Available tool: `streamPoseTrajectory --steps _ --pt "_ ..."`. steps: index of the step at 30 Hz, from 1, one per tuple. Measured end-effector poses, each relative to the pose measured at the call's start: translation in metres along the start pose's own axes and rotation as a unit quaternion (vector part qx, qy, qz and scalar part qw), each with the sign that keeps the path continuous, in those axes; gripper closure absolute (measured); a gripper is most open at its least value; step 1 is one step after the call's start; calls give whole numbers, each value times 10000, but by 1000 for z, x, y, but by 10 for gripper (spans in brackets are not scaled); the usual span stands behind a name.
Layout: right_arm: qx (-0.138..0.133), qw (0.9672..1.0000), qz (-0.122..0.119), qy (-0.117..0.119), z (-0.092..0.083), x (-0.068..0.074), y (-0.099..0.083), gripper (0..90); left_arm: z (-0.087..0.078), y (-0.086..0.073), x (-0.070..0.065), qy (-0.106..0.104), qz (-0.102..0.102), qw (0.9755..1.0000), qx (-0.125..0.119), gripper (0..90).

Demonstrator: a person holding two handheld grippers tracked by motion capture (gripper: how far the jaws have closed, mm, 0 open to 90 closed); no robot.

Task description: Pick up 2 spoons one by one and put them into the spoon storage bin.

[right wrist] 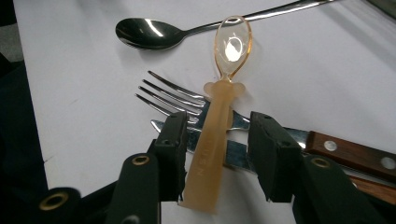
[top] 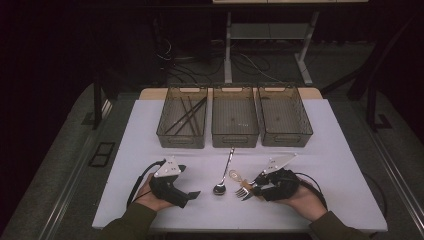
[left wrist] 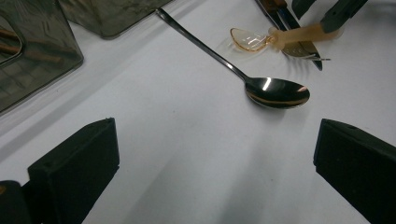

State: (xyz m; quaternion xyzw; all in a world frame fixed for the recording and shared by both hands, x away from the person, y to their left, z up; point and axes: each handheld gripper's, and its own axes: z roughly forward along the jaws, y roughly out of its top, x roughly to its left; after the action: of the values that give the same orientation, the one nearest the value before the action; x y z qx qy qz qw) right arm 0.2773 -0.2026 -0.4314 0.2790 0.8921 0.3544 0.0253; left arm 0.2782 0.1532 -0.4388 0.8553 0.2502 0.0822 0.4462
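Small translucent amber plastic spoon (right wrist: 219,126), oval bowl clear and glossy, flat handle milky with faint embossed lettering. Lying across a fork (right wrist: 187,105) with wooden handle, bowl toward a steel spoon (right wrist: 154,33), on the white tabletop (right wrist: 79,93). Handle between the right gripper (right wrist: 219,154) jaws.

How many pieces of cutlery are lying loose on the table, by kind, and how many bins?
Spoons: 2, a metal spoon and an amber plastic spoon
Forks: 1
Knives: 1
Bins: 3, left bin, middle bin, right bin
Total: 7
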Motion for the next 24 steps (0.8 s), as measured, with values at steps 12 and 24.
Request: streamPoseTrajectory --steps 12,24 --pt "208 9996 -130 -112 8 5 -1 653 1 0 0 -6 5 10000 10 0" --pt "245 9988 -364 -238 10 11 0 717 1 0 -1 -2 -4 10000 1 0"
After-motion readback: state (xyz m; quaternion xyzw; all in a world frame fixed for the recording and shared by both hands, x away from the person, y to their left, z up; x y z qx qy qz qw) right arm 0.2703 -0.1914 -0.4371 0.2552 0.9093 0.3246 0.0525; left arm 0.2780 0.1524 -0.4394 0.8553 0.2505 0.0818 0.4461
